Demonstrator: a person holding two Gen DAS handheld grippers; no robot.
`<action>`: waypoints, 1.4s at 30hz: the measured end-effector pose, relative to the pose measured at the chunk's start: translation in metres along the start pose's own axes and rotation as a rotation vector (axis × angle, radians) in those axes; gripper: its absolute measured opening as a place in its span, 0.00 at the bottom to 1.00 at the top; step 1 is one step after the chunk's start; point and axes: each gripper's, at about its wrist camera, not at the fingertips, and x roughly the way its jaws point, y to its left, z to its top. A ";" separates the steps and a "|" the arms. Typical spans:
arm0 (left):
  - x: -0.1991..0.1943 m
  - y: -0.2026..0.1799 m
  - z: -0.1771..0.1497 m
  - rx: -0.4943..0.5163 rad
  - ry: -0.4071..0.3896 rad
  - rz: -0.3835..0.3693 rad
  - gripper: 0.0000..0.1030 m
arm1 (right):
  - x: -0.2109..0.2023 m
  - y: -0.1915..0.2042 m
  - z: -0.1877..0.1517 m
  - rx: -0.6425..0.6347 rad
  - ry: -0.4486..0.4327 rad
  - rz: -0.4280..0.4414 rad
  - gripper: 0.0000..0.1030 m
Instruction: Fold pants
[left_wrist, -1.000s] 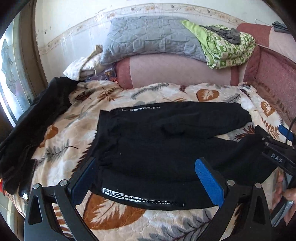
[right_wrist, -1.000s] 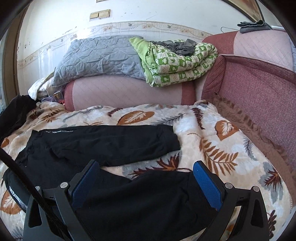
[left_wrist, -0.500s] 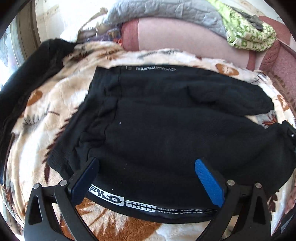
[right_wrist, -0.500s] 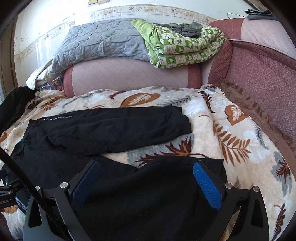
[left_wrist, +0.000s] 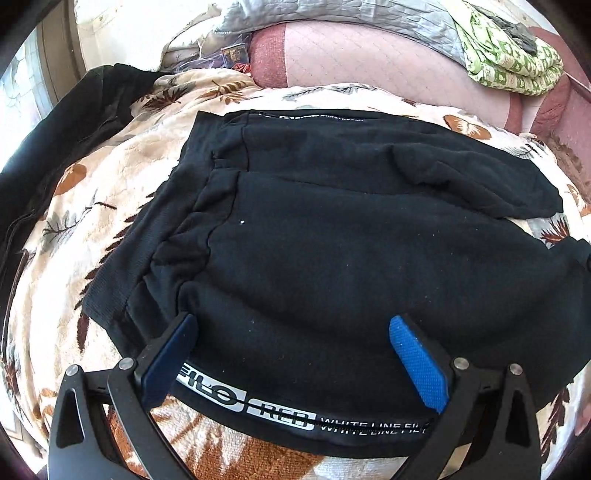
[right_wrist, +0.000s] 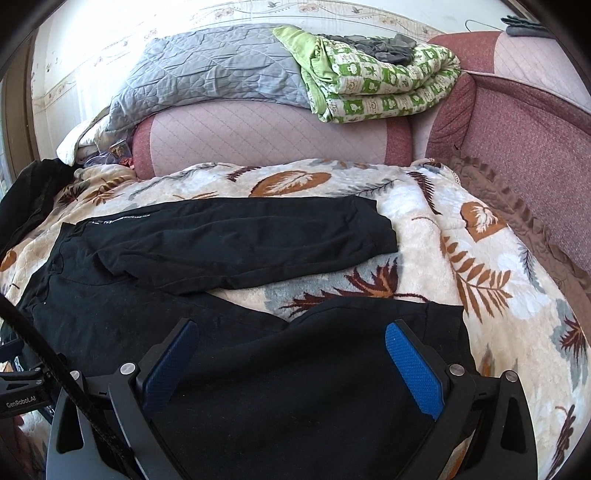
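Black pants (left_wrist: 332, 240) lie spread on a leaf-patterned blanket (left_wrist: 110, 184), waistband to the left, both legs running right. The near leg carries a white lettered stripe (left_wrist: 295, 413) along its front edge. My left gripper (left_wrist: 291, 350) stands open just over the near hip, its blue pads (left_wrist: 417, 365) straddling the cloth above the stripe. In the right wrist view the pants (right_wrist: 221, 243) show the far leg ending in a cuff (right_wrist: 380, 229). My right gripper (right_wrist: 291, 354) is open over the near leg's end, nothing pinched between its fingers.
A grey quilt (right_wrist: 207, 74) and a green patterned quilt (right_wrist: 376, 85) rest on the pink sofa back (right_wrist: 266, 140). A black jacket (left_wrist: 62, 147) lies at the blanket's left edge. The red sofa arm (right_wrist: 524, 147) bounds the right side.
Both grippers have moved down and closer to the pants. The left one now hovers right over the near hip; the right one sits lower over the near leg's end. Both stay open.
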 end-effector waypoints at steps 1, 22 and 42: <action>0.000 -0.001 0.000 0.003 -0.001 0.001 1.00 | 0.001 0.000 0.000 0.002 0.003 0.000 1.00; -0.003 -0.002 -0.002 0.012 -0.017 0.005 1.00 | 0.004 0.004 -0.005 -0.017 0.017 -0.001 1.00; -0.046 0.034 0.122 0.174 -0.090 -0.187 1.00 | -0.001 -0.024 0.051 -0.085 0.049 0.220 1.00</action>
